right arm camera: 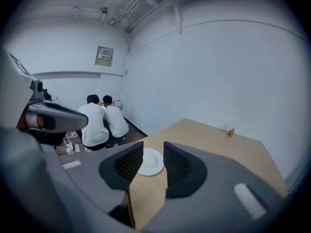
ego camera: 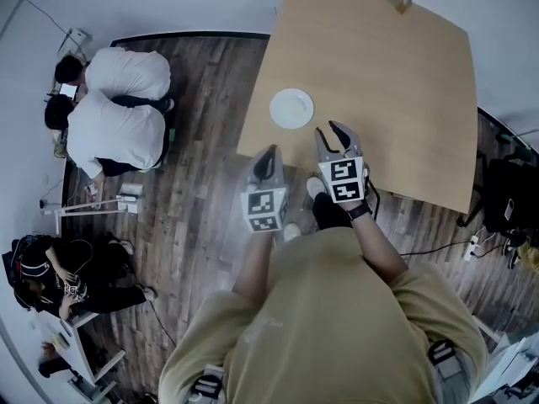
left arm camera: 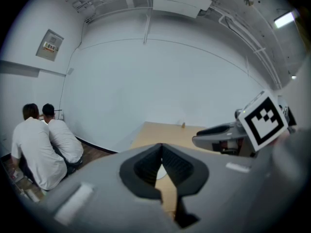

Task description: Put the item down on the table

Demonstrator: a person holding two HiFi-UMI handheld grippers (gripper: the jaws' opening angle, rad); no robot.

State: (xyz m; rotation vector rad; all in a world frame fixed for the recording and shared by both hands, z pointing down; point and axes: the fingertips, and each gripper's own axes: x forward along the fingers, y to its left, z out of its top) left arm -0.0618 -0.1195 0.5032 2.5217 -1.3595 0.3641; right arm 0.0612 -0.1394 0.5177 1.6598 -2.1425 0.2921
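A white plate (ego camera: 291,108) lies flat near the left edge of the wooden table (ego camera: 396,91). My right gripper (ego camera: 338,133) hovers just right of it and nearer me, above the tabletop, open with nothing between its fingers. In the right gripper view the plate (right arm camera: 151,162) shows through the gap of that gripper (right arm camera: 153,160). My left gripper (ego camera: 267,154) hangs at the table's near left corner, shut and holding nothing. In the left gripper view its tips (left arm camera: 162,147) meet, and a sliver of the plate (left arm camera: 162,172) shows below them.
A small brown object (ego camera: 405,5) stands at the table's far edge. Two people in white shirts (ego camera: 118,108) crouch on the wood floor to the left, and another person (ego camera: 59,276) sits lower left. Bags and cables (ego camera: 505,209) lie to the right.
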